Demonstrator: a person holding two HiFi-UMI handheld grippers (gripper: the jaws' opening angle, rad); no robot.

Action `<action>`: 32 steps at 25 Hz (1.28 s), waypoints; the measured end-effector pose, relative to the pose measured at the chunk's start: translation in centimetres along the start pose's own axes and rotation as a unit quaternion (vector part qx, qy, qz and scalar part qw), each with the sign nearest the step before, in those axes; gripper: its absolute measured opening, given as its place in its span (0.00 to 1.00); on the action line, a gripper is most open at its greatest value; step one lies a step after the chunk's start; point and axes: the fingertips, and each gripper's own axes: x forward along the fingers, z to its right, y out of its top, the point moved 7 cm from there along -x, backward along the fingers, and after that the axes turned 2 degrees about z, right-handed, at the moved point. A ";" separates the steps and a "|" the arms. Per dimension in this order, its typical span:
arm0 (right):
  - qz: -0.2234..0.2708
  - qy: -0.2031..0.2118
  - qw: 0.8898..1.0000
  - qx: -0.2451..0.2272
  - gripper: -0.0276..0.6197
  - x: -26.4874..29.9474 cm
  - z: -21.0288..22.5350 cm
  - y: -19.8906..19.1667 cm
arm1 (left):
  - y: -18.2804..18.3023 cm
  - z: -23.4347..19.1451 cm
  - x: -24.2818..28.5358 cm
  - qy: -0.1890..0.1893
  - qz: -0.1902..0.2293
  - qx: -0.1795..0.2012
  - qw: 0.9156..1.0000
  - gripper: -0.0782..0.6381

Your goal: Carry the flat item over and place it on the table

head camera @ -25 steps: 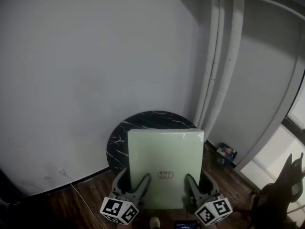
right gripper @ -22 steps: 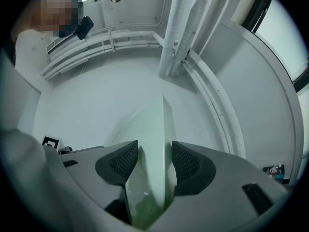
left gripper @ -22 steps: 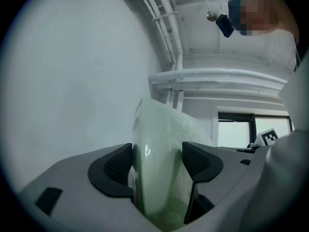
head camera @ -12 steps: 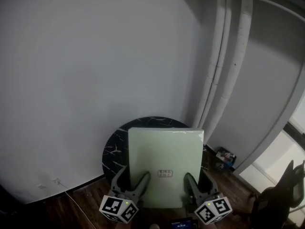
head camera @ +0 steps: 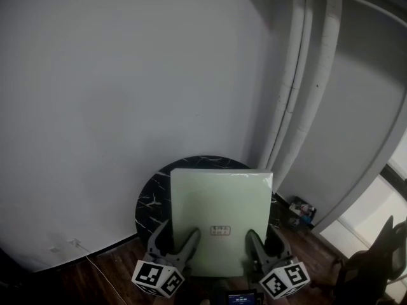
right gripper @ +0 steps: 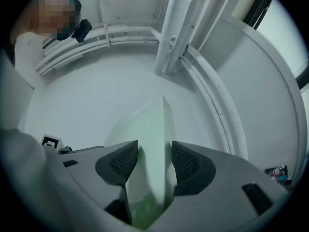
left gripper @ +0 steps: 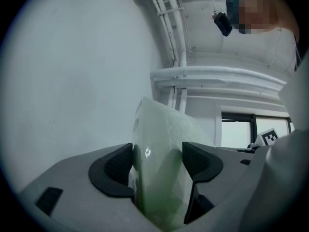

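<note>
A pale green flat square pad [head camera: 219, 215] with a small label is held up in front of me, covering most of the round black marbled table [head camera: 152, 199] beyond it. My left gripper [head camera: 186, 241] is shut on the pad's near left edge, and the pad [left gripper: 161, 168] fills the gap between its black pads. On the near right edge my right gripper [head camera: 253, 241] is shut as well, with the pad [right gripper: 152, 153] standing edge-on between its jaws.
A grey wall [head camera: 127, 94] rises behind the table. White pipes [head camera: 299, 81] run up the corner at the right. A small box of items [head camera: 300, 207] lies on the wooden floor [head camera: 95, 272], and a cable [head camera: 95, 253] trails at the left.
The view has tilted up slightly and the table has drawn a little closer. Both grippers keep their hold on the pad, which sits the same way between them.
</note>
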 end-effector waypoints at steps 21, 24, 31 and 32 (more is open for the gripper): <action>-0.009 0.007 1.000 0.008 0.37 4.7 1.4 -1.3 | -0.4 -3.1 3.0 0.018 -0.005 0.006 1.000 0.57; -0.019 0.007 1.000 0.011 0.37 5.6 1.9 -1.9 | -1.1 -3.8 3.6 0.023 -0.013 -0.001 1.000 0.57; -0.052 -0.003 0.999 0.016 0.37 7.3 4.0 -3.9 | -3.8 -5.1 5.5 0.034 -0.037 -0.022 0.999 0.57; -0.057 -0.004 0.998 0.018 0.37 7.6 4.3 -4.2 | -4.1 -5.3 5.9 0.035 -0.041 -0.024 0.998 0.57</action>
